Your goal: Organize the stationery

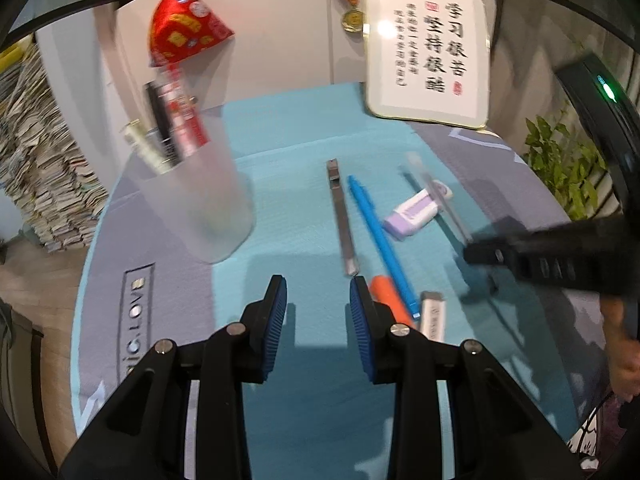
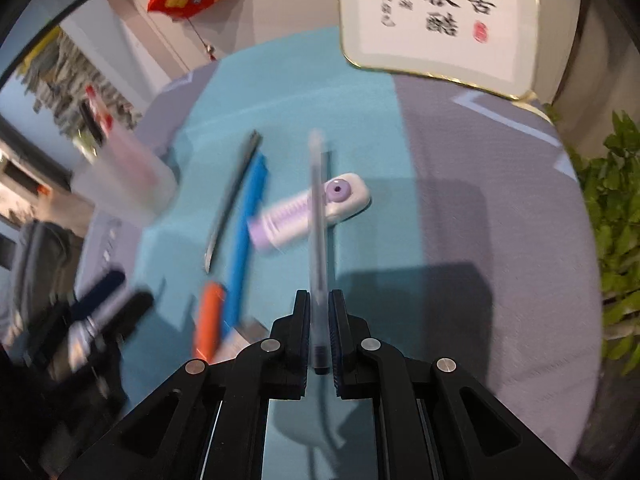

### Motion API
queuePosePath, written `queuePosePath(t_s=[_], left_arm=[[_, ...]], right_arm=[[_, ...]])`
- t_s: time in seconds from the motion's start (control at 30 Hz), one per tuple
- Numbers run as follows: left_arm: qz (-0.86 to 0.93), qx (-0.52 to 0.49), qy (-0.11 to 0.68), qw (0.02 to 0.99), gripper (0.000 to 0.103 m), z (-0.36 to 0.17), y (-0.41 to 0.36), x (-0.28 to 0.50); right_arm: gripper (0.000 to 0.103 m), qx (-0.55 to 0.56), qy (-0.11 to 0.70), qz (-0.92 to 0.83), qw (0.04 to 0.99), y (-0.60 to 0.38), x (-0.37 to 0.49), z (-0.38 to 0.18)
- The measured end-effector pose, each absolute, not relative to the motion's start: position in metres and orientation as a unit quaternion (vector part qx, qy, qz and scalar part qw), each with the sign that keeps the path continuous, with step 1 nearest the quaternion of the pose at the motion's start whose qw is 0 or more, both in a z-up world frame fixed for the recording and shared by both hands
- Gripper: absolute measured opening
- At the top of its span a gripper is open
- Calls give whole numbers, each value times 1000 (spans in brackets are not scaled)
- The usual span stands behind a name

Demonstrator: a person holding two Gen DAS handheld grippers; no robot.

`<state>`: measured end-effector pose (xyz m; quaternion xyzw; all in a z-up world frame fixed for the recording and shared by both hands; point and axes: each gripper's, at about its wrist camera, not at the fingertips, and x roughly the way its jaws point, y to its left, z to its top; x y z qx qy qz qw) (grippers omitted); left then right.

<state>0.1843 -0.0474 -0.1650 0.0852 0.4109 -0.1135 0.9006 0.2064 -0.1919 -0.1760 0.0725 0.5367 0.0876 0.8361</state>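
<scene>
The right hand-held gripper (image 2: 319, 320) pinches a clear pen (image 2: 318, 216) pointing away; the cup (image 1: 196, 200) stands far left, nearer the spread left hand-held gripper (image 1: 318, 312).

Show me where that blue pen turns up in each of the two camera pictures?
Left wrist view: the blue pen lies at centre, right of the metal strip.
Right wrist view: the blue pen lies left of centre.
Shared landmark: the purple-and-white eraser, to its right.
</scene>
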Motion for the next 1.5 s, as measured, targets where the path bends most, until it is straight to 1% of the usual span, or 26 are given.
queuePosePath(t_s=[0.17, 0.3, 0.47, 0.57, 0.6, 0.63, 0.67, 0.77, 1.0, 1.1, 1.37, 1.5], left_arm=[[-144, 90, 421, 891, 31, -168, -73, 196], [-157, 90, 446, 876, 31, -179, -89, 210], [-148, 99, 469, 865, 31, -194, -98, 221], [-146, 97, 469, 866, 31, -196, -99, 223], [-147, 96, 469, 866, 28, -196, -99, 224], [-153, 93, 469, 865, 23, -196, -100, 225], [-157, 91, 469, 864, 12, -196, -100, 225], [-158, 88, 467, 865, 10, -193, -99, 223], [-171, 72, 422, 887, 8, -150, -86, 201], [-171, 66, 416, 891, 8, -142, -76, 188], [-141, 51, 416, 897, 8, -148, -24, 143], [-127, 36, 438, 889, 8, -163, -2, 128]], right_arm=[[10, 68, 536, 80, 837, -216, 179, -180], [10, 63, 539, 81, 836, -228, 161, -183], [10, 66, 532, 89, 839, -233, 155, -184], [10, 70, 528, 92, 841, -234, 157, -185], [10, 72, 527, 92, 842, -233, 158, -186], [10, 74, 526, 91, 842, -233, 158, -186], [10, 75, 525, 90, 843, -232, 159, -185], [11, 66, 520, 86, 847, -230, 158, -186], [11, 64, 494, 65, 865, -224, 158, -187], [11, 58, 476, 52, 876, -221, 159, -188], [10, 30, 483, 46, 874, -218, 152, -187], [10, 8, 492, 62, 868, -210, 132, -187]])
